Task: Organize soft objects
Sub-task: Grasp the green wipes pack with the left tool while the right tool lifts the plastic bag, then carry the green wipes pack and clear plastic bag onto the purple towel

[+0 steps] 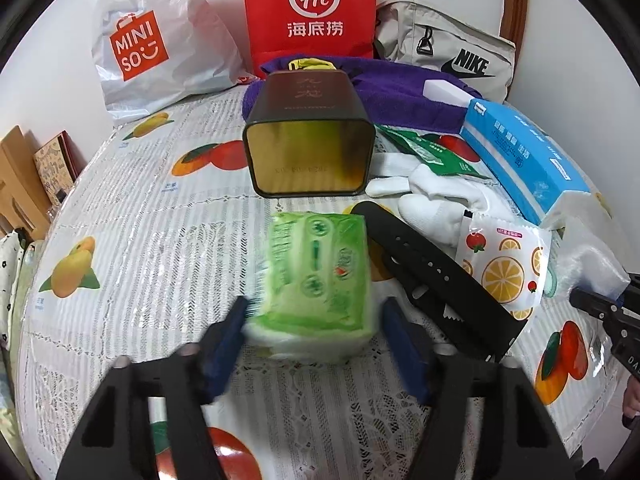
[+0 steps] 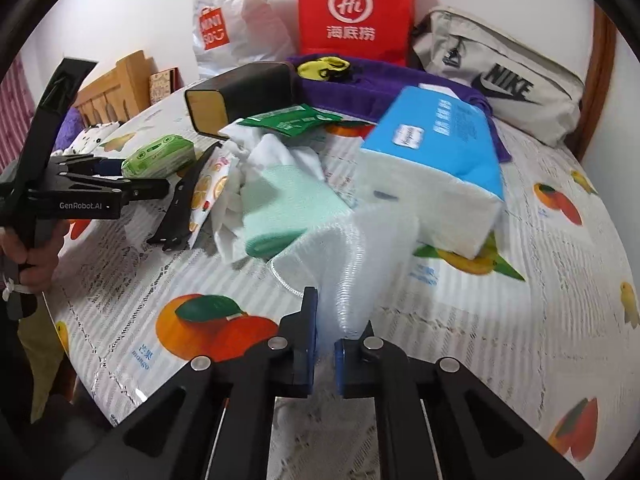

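Note:
A green tissue pack (image 1: 316, 276) lies on the fruit-print tablecloth between the fingers of my left gripper (image 1: 314, 312). The jaws stand wide on both sides of it and do not seem to press it. The pack also shows in the right wrist view (image 2: 160, 156). My right gripper (image 2: 326, 320) is shut on a white mesh cloth (image 2: 360, 248), which runs up to a mint towel (image 2: 288, 204) and a blue tissue box (image 2: 436, 152).
A dark tin (image 1: 308, 136) lies on its side, open end toward me. A black strap (image 1: 436, 280), white gloves (image 1: 432, 196), an orange-print sachet (image 1: 504, 264) and green packets (image 1: 436, 152) lie to the right. Bags (image 1: 308, 12) and a purple towel (image 1: 400, 96) stand behind.

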`<state>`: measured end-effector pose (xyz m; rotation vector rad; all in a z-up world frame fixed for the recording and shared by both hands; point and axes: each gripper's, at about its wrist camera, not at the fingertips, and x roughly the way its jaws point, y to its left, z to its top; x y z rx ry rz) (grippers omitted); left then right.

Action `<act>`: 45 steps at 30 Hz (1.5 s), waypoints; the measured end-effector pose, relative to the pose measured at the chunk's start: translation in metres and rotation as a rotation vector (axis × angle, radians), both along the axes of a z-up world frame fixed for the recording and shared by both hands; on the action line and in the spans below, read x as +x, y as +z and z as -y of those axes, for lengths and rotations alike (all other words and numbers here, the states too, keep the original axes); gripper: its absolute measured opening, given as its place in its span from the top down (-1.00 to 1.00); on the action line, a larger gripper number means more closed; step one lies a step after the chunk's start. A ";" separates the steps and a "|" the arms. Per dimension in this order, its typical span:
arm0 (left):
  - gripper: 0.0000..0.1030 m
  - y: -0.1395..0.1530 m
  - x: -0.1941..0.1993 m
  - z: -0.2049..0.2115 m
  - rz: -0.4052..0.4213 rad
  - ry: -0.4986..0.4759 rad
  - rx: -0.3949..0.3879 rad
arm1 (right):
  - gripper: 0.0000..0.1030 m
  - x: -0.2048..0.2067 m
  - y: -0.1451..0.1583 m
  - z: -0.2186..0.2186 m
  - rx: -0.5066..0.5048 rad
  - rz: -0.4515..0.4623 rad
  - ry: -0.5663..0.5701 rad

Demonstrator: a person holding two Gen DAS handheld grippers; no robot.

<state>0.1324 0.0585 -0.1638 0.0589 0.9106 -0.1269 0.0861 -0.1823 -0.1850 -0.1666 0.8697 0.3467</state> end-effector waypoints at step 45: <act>0.05 0.096 0.054 -0.017 0.074 0.071 -0.103 | 0.89 0.084 0.112 0.006 0.085 0.110 -0.022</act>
